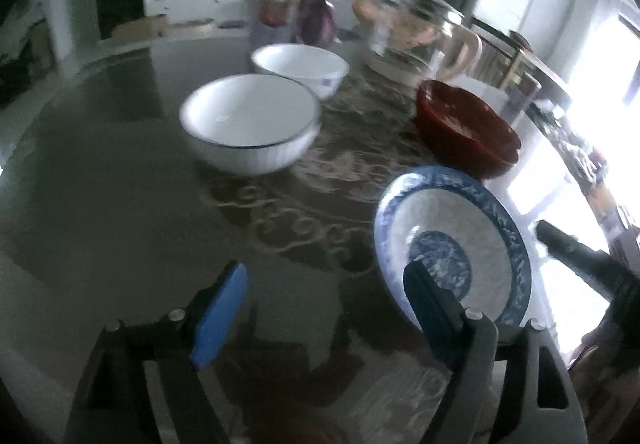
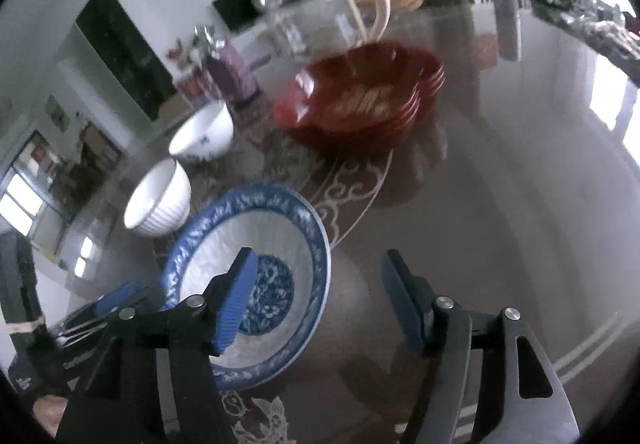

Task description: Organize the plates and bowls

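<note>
Blue-and-white porcelain was the centre of attention: the patterned plate (image 2: pixel 256 244) lay flat on the glass-topped table (image 2: pixel 500 204), nearest of all the crockery, with both tools closing in on it. The left gripper (image 1: pixel 324 296) was spread wide and held nothing, one blue pad over bare table and the other overlapping the plate's near rim in its own view. The right gripper (image 2: pixel 316 288) was just as wide and just as empty, its left pad hanging over the plate's centre medallion. Whether either pad was actually touching the porcelain was hard to say through the motion blur.

Beyond the plate sat the ribbed white bowl (image 1: pixel 250 124), then the second white bowl (image 1: pixel 300 68) with a small blue motif, the two near each other but apart. Off to the right was the stack of red dishes (image 2: pixel 360 100), with a glass kettle (image 2: pixel 320 12) behind it.

The step looked like picking up the plate, probably to gather it with like pieces. Done well, that meant one gripper committing rather than both crowding in: slide one pad under the raised rim, keep the other on top, and close firmly on the rim, since glazed porcelain on glass would likely skate away from a glancing push. Lifting level and clearing the ribbed bowl before moving across would have been the prudent line.
</note>
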{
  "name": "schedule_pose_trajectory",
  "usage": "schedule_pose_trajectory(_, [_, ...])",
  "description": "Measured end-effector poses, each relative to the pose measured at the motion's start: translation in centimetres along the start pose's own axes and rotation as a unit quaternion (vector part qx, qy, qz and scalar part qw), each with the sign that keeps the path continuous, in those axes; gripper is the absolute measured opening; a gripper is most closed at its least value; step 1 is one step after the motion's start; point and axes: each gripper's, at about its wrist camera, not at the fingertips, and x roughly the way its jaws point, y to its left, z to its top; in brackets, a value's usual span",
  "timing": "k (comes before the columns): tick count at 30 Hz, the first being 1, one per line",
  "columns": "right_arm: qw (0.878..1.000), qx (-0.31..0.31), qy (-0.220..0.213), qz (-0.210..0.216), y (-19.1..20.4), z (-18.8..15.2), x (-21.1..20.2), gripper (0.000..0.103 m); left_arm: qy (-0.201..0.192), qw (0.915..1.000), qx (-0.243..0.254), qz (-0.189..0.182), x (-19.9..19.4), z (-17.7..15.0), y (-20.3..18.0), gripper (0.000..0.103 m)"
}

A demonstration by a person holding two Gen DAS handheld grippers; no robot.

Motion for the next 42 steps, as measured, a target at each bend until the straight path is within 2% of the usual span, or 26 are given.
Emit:
schedule_pose_trajectory(4, [0.998, -0.012, -0.034, -0.044, 0.2, -0.8, -2.8, 0.074, -0.016, 0.9987, -0.011, 0.047, -2.5, -2.0, 1.9, 0.081])
schedule_pose_trajectory(10, [0.987, -0.106, -0.072, -0.091, 3.2, -3.1, -5.3, 0.076, -0.033, 0.9924, -0.035, 0.114, -4.8, -3.9, 3.8, 0.081])
schedule_pose_trajectory(12, [0.982, -0.133, -0.078, -0.104, 4.5, -3.4, -5.9, 0.078, -0.044, 0.9906, -0.015, 0.129, -5.6, -4.1, 3.7, 0.082])
schedule_pose_trajectory(14, [0.981, -0.146, -0.082, -0.098, 5.3, -3.4, -6.5, 0.078, -0.052, 0.988, 0.007, 0.145, -6.3, -4.1, 3.3, 0.087])
schedule_pose_trajectory(16, [0.981, -0.143, -0.092, -0.092, 5.7, -3.4, -7.2, 0.078, -0.058, 0.9847, 0.02, 0.163, -6.9, -4.0, 2.9, 0.087])
schedule_pose_trajectory(21, [0.979, -0.13, -0.141, -0.065, 5.8, -3.8, -9.8, 0.078, -0.072, 0.9844, 0.023, 0.159, -8.4, -3.9, 2.3, 0.087])
schedule_pose_trajectory(26, [0.968, -0.138, -0.186, -0.101, 6.0, -4.3, -11.1, 0.078, -0.086, 0.9813, 0.021, 0.171, -9.2, -3.6, 2.4, 0.087])
schedule_pose_trajectory(28, [0.965, -0.132, -0.211, -0.086, 5.9, -4.2, -11.8, 0.078, -0.085, 0.9818, 0.018, 0.169, -9.2, -3.5, 2.7, 0.087])
schedule_pose_trajectory(29, [0.966, -0.131, -0.216, -0.06, 5.8, -4.1, -11.9, 0.078, -0.083, 0.9819, 0.016, 0.169, -9.1, -3.5, 2.9, 0.087])
schedule_pose_trajectory(31, [0.971, -0.143, -0.189, -0.022, 5.9, -3.6, -10.8, 0.081, -0.078, 0.9817, 0.005, 0.174, -8.9, -3.5, 3.5, 0.087])
schedule_pose_trajectory(34, [0.983, -0.149, -0.103, 0.019, 6.3, -3.8, -7.9, 0.081, -0.082, 0.9827, -0.02, 0.165, -9.0, -3.4, 4.5, 0.087])
schedule_pose_trajectory(36, [0.987, -0.144, -0.068, 0.036, 6.5, -4.2, -6.7, 0.081, -0.085, 0.9824, -0.023, 0.164, -9.0, -3.4, 4.7, 0.087])
schedule_pose_trajectory(39, [0.987, -0.151, -0.048, 0.033, 7.2, -4.4, -6.0, 0.081, -0.078, 0.9808, -0.024, 0.177, -8.7, -3.3, 5.1, 0.087])
schedule_pose_trajectory(42, [0.987, -0.154, -0.04, 0.013, 7.6, -4.1, -6.0, 0.081, -0.052, 0.9805, -0.019, 0.189, -7.4, -3.1, 5.3, 0.087])
